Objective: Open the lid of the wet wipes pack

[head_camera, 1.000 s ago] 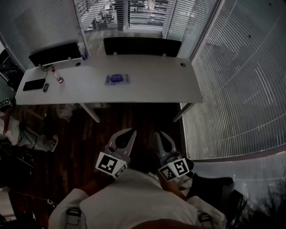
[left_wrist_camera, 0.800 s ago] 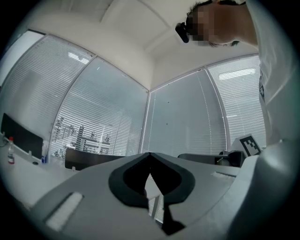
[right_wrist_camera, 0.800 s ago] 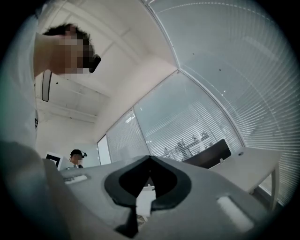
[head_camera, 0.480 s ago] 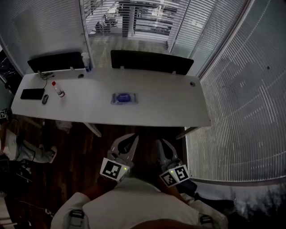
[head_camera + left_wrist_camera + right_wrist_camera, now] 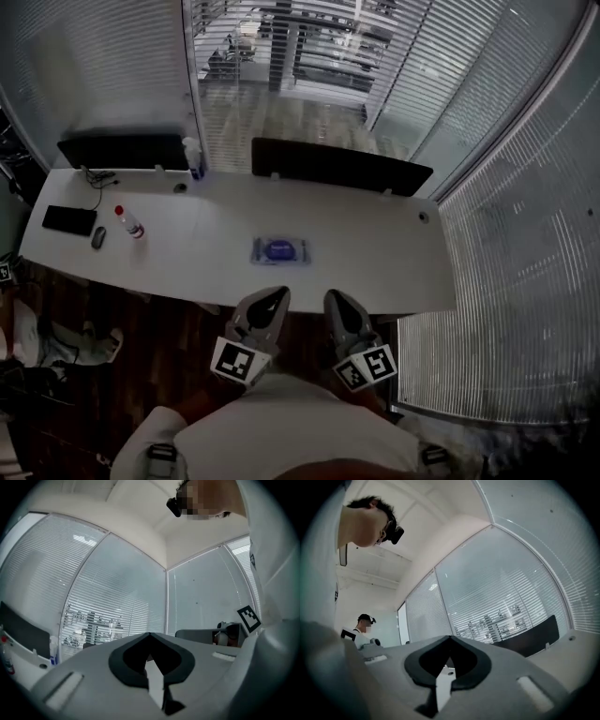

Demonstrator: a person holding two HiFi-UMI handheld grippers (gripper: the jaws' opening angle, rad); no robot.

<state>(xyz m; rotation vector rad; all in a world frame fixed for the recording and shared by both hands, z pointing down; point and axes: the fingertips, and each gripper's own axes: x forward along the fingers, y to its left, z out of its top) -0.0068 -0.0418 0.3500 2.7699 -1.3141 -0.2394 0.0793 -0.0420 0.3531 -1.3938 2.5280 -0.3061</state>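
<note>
The wet wipes pack (image 5: 279, 250), blue with a darker oval lid, lies flat near the middle of the white desk (image 5: 375, 253). Both grippers are held low in front of my chest, at the desk's near edge and short of the pack. My left gripper (image 5: 275, 296) has its jaws together with nothing between them, as the left gripper view (image 5: 150, 635) also shows. My right gripper (image 5: 335, 299) is likewise shut and empty in the right gripper view (image 5: 450, 638). Neither touches the pack.
On the desk's left end lie a black keyboard (image 5: 68, 219), a mouse (image 5: 98, 237) and a red-capped bottle (image 5: 129, 223). A blue-based bottle (image 5: 194, 157) stands at the back. Two black screens (image 5: 339, 167) line the far edge. Blinds cover the glass walls. Another person (image 5: 363, 629) stands behind.
I have walked up to the desk: it and the wipes pack have come much nearer, now just beyond the gripper tips. Both grippers stayed shut in front of my chest.
</note>
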